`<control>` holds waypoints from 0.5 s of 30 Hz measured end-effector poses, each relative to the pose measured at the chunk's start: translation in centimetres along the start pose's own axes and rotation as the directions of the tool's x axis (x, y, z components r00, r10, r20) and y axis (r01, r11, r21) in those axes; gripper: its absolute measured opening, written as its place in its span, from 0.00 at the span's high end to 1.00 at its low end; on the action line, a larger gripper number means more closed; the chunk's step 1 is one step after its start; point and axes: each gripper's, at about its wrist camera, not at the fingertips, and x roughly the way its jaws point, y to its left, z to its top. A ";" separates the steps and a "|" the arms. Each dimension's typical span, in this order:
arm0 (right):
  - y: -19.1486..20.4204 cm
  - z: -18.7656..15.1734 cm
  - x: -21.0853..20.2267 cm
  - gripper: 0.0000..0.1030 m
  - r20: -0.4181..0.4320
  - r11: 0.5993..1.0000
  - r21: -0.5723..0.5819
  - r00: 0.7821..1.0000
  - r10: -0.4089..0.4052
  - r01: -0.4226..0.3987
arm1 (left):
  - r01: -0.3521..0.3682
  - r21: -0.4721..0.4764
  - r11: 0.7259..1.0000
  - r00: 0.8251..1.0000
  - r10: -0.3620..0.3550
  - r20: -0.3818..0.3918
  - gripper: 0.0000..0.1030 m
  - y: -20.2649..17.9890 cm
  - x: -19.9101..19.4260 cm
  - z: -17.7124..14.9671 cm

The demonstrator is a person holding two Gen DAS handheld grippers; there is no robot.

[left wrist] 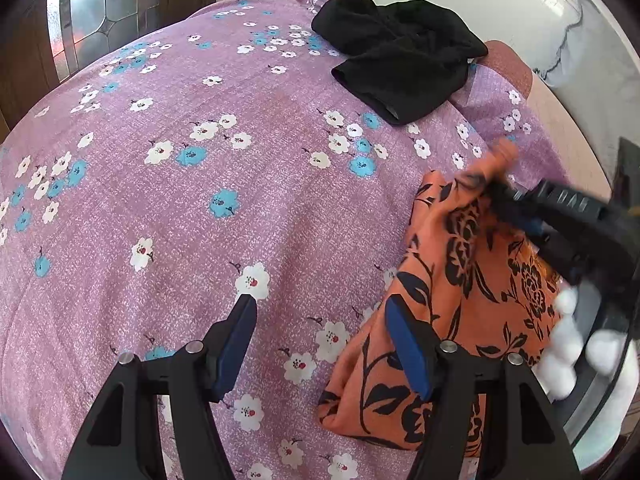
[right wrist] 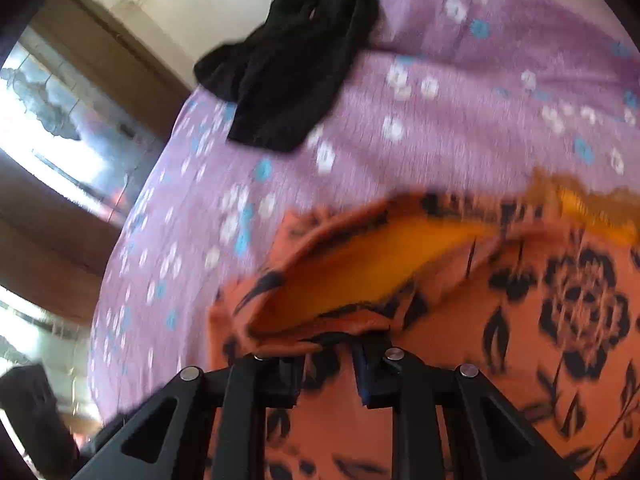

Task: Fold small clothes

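An orange garment with black flowers (left wrist: 472, 280) lies at the right side of the bed, partly lifted. My right gripper (left wrist: 500, 196) is shut on its upper edge; in the right wrist view (right wrist: 332, 340) the cloth (right wrist: 520, 320) bunches between the jaws and hides the fingertips. My left gripper (left wrist: 320, 312) is open and empty above the sheet, its right finger (left wrist: 404, 332) at the garment's left edge. A black garment (left wrist: 400, 56) lies crumpled at the far side; it also shows in the right wrist view (right wrist: 296, 64).
The bed is covered by a purple sheet with white and blue flowers (left wrist: 200, 200). A window with leaded glass (left wrist: 88, 12) and wooden frames stand at the far left. A white wall (left wrist: 540, 20) is behind the bed.
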 end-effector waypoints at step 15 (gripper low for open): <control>-12.6 -12.2 -19.8 0.78 0.035 0.982 0.058 0.982 -0.184 0.182 | 0.042 0.031 0.999 0.996 -0.044 0.072 0.34 -0.8 -3.1 -1.4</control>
